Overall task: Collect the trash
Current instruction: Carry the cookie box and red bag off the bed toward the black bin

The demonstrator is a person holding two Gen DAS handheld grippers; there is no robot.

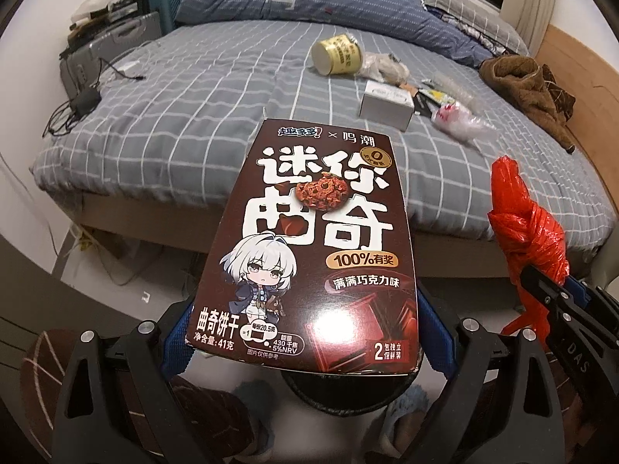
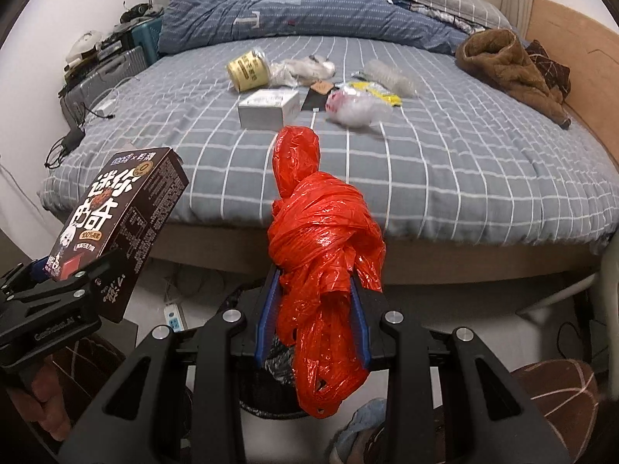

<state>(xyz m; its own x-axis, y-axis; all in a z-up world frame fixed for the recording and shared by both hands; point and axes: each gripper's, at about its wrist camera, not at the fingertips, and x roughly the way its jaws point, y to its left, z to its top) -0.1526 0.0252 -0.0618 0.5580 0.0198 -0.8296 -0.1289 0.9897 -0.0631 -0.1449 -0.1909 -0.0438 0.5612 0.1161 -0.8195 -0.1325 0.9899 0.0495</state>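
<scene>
My left gripper (image 1: 305,309) is shut on a dark brown cookie box (image 1: 317,247), held flat in front of the bed; the box also shows at the left of the right wrist view (image 2: 120,224). My right gripper (image 2: 315,290) is shut on a knotted red plastic bag (image 2: 321,232), which also shows at the right of the left wrist view (image 1: 526,232). A black bin (image 2: 271,394) sits on the floor below both grippers. On the bed lie a yellow tub (image 2: 247,69), a white box (image 2: 269,110), and clear plastic wrappers (image 2: 356,106).
The bed (image 2: 464,162) has a grey checked sheet and a rolled blue quilt (image 2: 309,11) at the back. A brown garment (image 2: 506,65) lies at its right. A grey suitcase (image 1: 112,54), cables and a power strip (image 2: 172,317) are at the left.
</scene>
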